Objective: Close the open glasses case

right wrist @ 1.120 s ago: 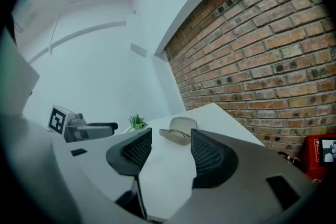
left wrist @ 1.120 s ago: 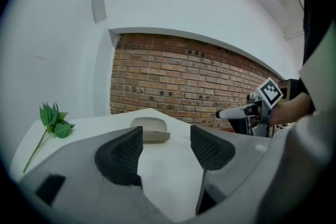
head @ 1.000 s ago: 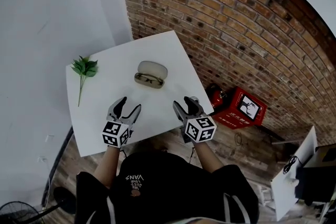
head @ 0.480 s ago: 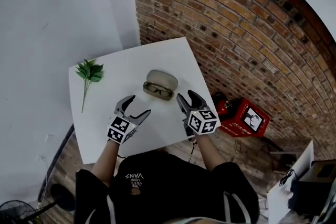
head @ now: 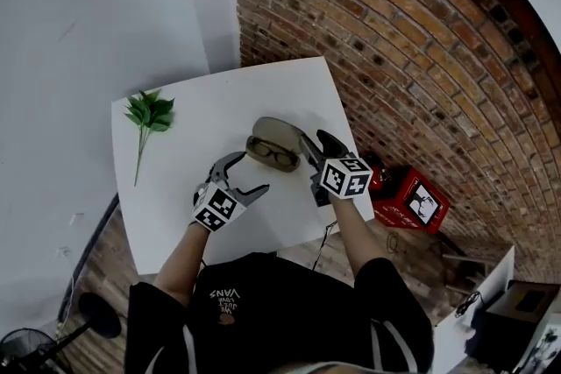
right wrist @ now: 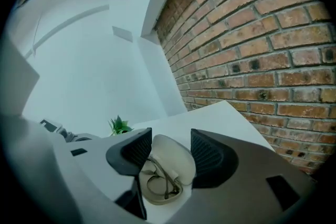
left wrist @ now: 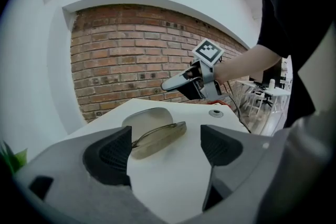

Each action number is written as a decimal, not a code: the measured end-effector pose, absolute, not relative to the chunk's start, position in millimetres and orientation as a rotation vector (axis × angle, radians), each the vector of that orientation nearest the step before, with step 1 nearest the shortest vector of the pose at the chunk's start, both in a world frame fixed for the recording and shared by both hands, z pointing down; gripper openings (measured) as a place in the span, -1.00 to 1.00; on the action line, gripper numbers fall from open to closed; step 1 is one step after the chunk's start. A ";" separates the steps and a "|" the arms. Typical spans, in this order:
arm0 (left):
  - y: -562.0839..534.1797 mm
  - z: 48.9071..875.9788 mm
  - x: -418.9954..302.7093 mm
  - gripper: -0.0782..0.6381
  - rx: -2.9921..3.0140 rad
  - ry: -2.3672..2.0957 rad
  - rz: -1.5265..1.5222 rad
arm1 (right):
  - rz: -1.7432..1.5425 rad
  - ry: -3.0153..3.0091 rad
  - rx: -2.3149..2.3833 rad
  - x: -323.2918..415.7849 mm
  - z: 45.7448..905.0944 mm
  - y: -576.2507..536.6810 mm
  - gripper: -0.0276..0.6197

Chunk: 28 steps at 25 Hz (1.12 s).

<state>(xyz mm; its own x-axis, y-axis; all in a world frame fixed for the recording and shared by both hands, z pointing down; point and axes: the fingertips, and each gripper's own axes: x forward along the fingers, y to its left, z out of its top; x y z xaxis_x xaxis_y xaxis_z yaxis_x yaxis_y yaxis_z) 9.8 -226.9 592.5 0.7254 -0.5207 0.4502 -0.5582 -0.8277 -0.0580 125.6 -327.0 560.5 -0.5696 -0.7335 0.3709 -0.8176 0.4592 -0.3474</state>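
Two grippers were pictured at the open case (head: 270, 144), set right of centre on the table (head: 193, 114): left gripper (head: 245, 173) opening, empty, just near it; right gripper (head: 317, 138) spread, empty, at its right end. Approach was judged under way; a downward push on the lid was called for next.

The person wears a black shirt (head: 272, 311) with short sleeves (head: 379, 278) and white letters (head: 230, 294). The left gripper (head: 247, 173) and right gripper (head: 317, 140) are grey with black ribbed jaws. Each carries a cube (head: 217, 208) with black-and-white squares.
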 end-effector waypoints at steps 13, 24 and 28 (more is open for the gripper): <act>-248.2 635.4 22.5 0.40 2.817 -0.825 0.750 | 0.809 -2.294 1.436 126.9 606.0 -406.4 -0.30; -236.4 658.9 19.5 0.41 2.767 -0.720 0.844 | 0.821 -2.213 1.330 117.1 633.7 -405.8 -0.29; -231.1 670.8 18.4 0.41 2.728 -0.699 0.882 | 0.849 -2.222 1.300 113.3 636.4 -391.2 -0.29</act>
